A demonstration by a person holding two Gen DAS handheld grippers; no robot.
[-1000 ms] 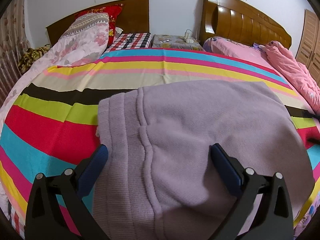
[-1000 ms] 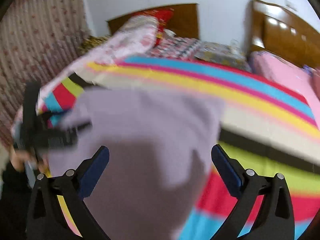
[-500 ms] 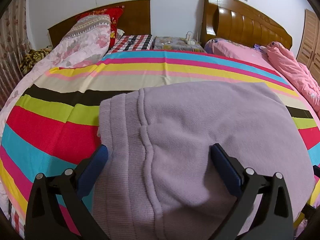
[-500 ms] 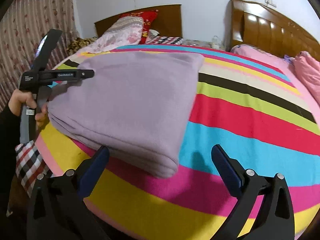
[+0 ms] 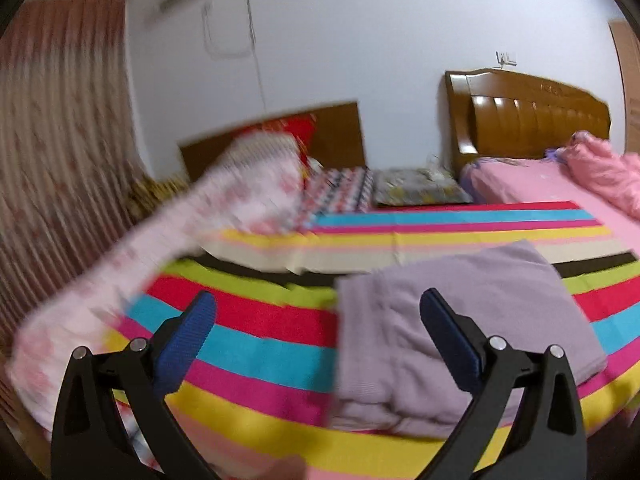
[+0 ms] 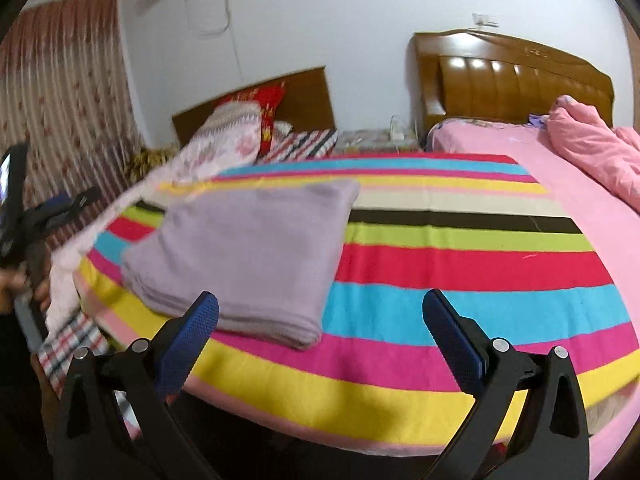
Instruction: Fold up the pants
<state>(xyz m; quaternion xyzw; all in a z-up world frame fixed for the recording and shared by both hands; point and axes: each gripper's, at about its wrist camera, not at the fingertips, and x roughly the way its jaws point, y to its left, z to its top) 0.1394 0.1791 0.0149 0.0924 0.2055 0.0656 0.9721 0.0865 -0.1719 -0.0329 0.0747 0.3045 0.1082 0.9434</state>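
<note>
Lying folded into a compact lilac block, pants (image 6: 248,256) resting near the front left corner of the striped sheet (image 6: 460,264), layered edges stacked at the near side. Sitting flat, with nothing pinning or pulling. Looking, by that shape, like the final fold is done and the bundle is being left where it was squared up.

Hanging off the cloth, left gripper (image 5: 318,334) spreading its blue pads wide with nothing between them; the right-hand pad overlapping the pants (image 5: 460,320) only in line of sight, the left-hand one over bare stripes. Seeming raised and angled toward the wall, so probably clear of the fabric, though blur is making contact hard to judge.

Hovering at the bed's near edge, right gripper (image 6: 320,334) likewise gaping and empty, pants up and to its left, apart from both pads. Showing far left in the right view, the other gripper (image 6: 44,212) in a hand, away from the bundle.

Lying beyond, floral quilt (image 6: 212,152) and pink bedding (image 6: 592,148), well apart from the pants, leaving the striped area as working surface.
</note>
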